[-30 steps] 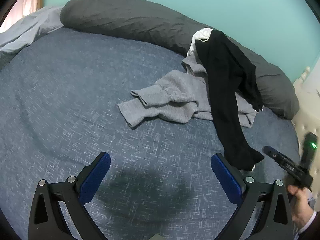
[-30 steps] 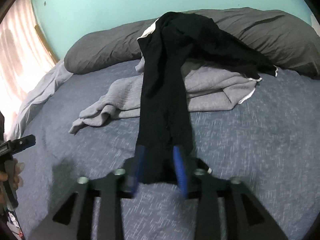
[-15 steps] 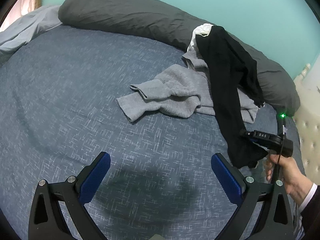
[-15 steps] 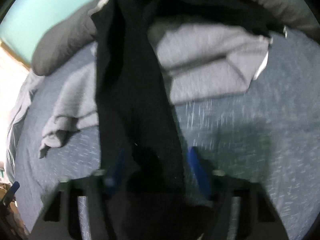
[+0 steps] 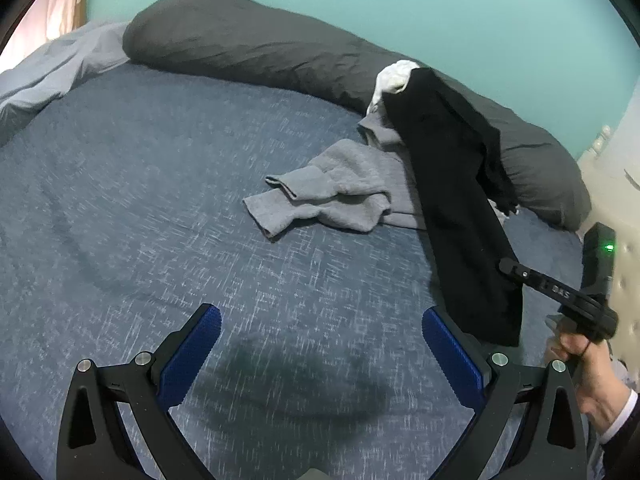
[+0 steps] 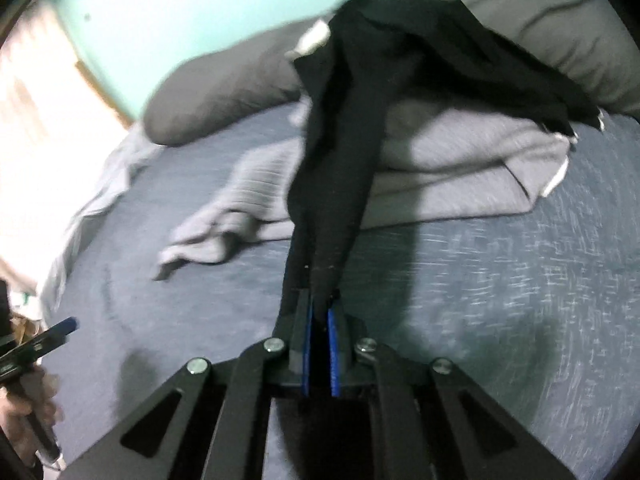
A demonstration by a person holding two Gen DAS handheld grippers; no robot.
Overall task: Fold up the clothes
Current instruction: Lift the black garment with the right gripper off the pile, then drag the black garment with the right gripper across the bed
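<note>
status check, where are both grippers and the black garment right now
Right gripper shut on black garment, its end lifted. Left gripper open, empty, over the bed. Garment's far end draped on grey sweater.

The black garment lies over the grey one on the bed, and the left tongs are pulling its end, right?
Not the left. The right tongs are shut on the black garment, as the right wrist view shows. The left tongs are open, over the bed. It does lie over the grey one.

Right hand-held gripper (image 6: 319, 316) clamped on black garment (image 6: 340, 152) above grey clothes (image 6: 460, 176).
</note>
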